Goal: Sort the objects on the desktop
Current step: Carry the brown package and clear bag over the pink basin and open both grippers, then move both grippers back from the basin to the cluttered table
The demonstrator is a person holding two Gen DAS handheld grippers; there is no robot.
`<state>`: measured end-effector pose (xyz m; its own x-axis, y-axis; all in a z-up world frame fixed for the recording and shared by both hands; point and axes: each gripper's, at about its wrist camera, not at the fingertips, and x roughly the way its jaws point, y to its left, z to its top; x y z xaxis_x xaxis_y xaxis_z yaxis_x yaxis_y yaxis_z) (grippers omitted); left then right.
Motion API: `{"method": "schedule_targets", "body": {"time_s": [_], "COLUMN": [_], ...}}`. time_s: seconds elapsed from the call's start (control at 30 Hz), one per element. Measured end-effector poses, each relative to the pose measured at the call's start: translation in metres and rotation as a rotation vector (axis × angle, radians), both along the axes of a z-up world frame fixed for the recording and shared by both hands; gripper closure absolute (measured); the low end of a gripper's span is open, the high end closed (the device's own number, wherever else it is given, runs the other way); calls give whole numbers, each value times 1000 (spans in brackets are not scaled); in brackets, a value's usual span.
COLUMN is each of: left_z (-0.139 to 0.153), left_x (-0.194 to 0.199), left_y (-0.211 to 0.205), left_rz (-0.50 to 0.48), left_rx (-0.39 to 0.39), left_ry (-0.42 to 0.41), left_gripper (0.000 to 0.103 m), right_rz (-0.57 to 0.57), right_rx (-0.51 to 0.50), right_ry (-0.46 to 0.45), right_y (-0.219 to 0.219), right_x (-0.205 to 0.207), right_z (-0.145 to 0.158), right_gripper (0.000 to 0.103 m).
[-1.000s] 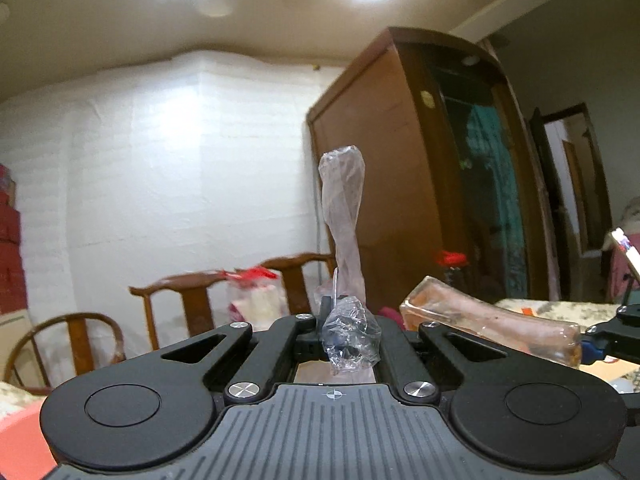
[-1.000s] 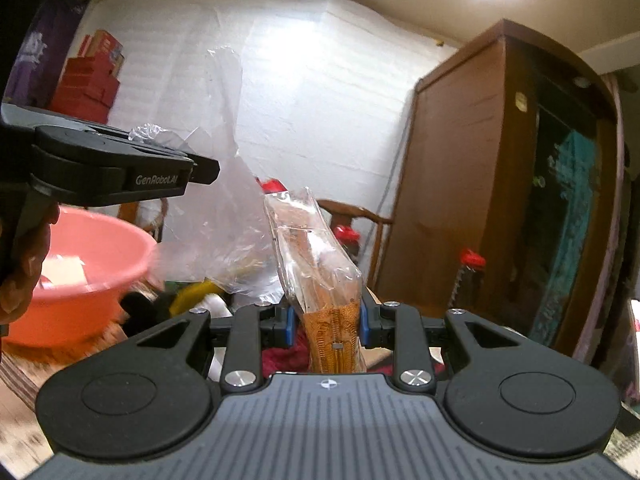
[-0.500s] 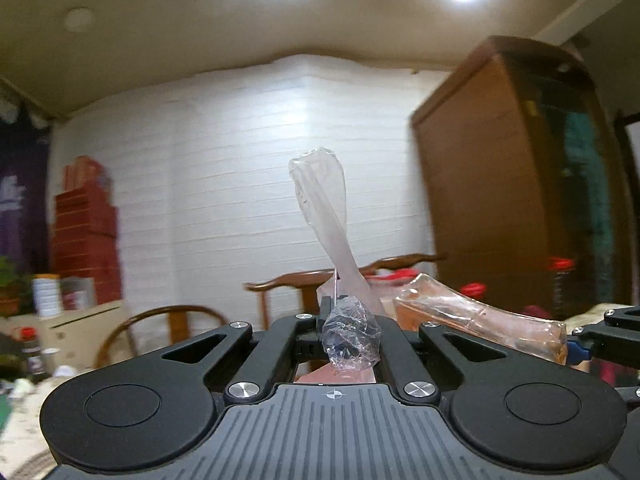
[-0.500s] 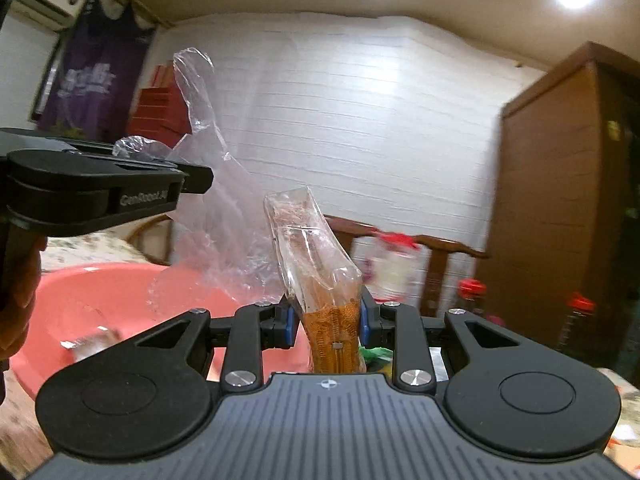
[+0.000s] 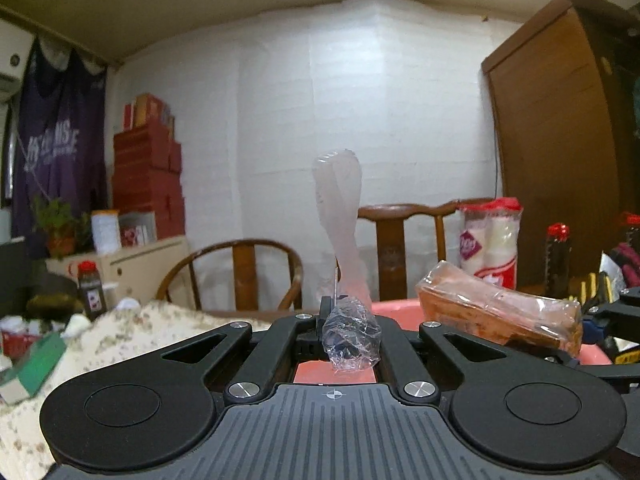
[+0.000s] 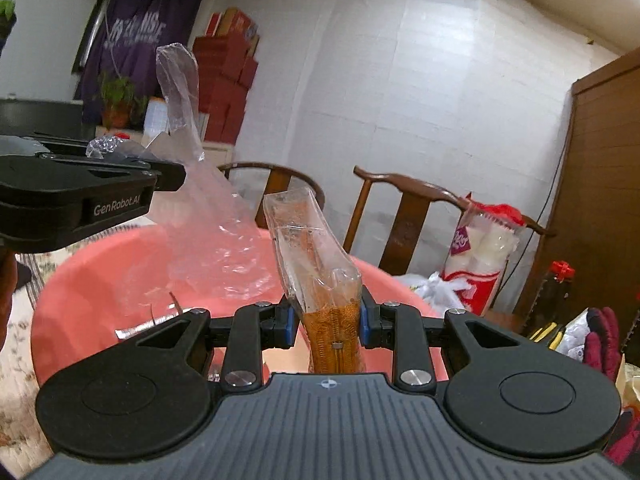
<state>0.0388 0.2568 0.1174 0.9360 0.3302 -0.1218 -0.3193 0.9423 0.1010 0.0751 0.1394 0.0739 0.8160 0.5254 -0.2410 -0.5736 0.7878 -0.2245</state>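
Observation:
My left gripper is shut on a crumpled clear plastic bag that sticks up from the jaws; the bag also shows in the right wrist view, hanging over the pink basin. My right gripper is shut on a clear packet with an orange-brown snack and holds it upright above the basin's near rim. The packet also shows in the left wrist view, to the right over the basin. A foil scrap lies in the basin.
Wooden chairs stand behind the table. A red-and-white roll pack, dark bottles with red caps, a red glove and a brown cabinet are at the right. A floral tablecloth with a green box lies left.
Both grippers have swung left and tilted down, still holding their items. The pink basin has come to lie directly below both of them; the cabinet has slid to the right edge.

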Motion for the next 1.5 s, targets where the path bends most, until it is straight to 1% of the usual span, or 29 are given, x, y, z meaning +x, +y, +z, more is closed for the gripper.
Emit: {"method": "schedule_targets", "body": {"time_s": [0.23, 0.27, 0.33, 0.37, 0.4, 0.43, 0.47, 0.53, 0.6, 0.73, 0.9, 1.0, 1.1, 1.2, 1.3, 1.37, 1.5], "left_z": [-13, -14, -18, -20, -22, -23, -24, -26, -24, -18, -8, -2, 3, 7, 7, 4, -10], "left_x": [-2, 0, 0, 1, 1, 0, -1, -7, -9, -23, -46, -59, -70, -74, -73, -68, -48], "left_y": [7, 6, 7, 7, 6, 6, 5, 1, -1, -2, -9, -20, -38, -63, -96, -121, -172], "left_rz": [6, 10, 15, 13, 11, 7, 18, 49, 51, 66, 92, 86, 52, -3, -82, -145, -248], "left_rx": [-29, -32, -35, -33, -32, -36, -37, -9, 2, -33, -70, -81, -82, -76, -69, -67, -41], "left_ry": [38, 44, 59, 70, 82, 92, 92, 68, 80, 45, -15, -48, -85, -105, -116, -109, -73], "left_gripper": [103, 92, 84, 74, 46, 28, 0, 0, 0, 0, 0, 0, 0, 0, 0, 0, 0], "right_rz": [-36, -42, -56, -59, -60, -66, -80, -104, -94, -117, -157, -199, -255, -323, -403, -459, -554], "right_rx": [-40, -48, -63, -71, -80, -82, -73, -76, -96, -90, -14, 65, 141, 158, 139, 119, 72], "right_ry": [67, 76, 102, 119, 136, 141, 122, 67, 61, 17, 1, -6, -19, -55, -87, -100, -85], "right_y": [15, 17, 18, 19, 20, 20, 19, 18, 18, 13, -12, -36, -66, -98, -129, -150, -193], "right_x": [4, 4, 5, 7, 9, 8, 5, -3, -7, -17, -28, -38, -50, -62, -70, -73, -79], "right_z": [-10, -11, -13, -14, -16, -18, -19, -19, -19, -16, -10, -6, -3, -6, -13, -21, -40], "right_gripper": [71, 71, 70, 56, 41, 11, 2, 2, 2, 2, 2, 2, 2, 2, 2, 2, 2]}}
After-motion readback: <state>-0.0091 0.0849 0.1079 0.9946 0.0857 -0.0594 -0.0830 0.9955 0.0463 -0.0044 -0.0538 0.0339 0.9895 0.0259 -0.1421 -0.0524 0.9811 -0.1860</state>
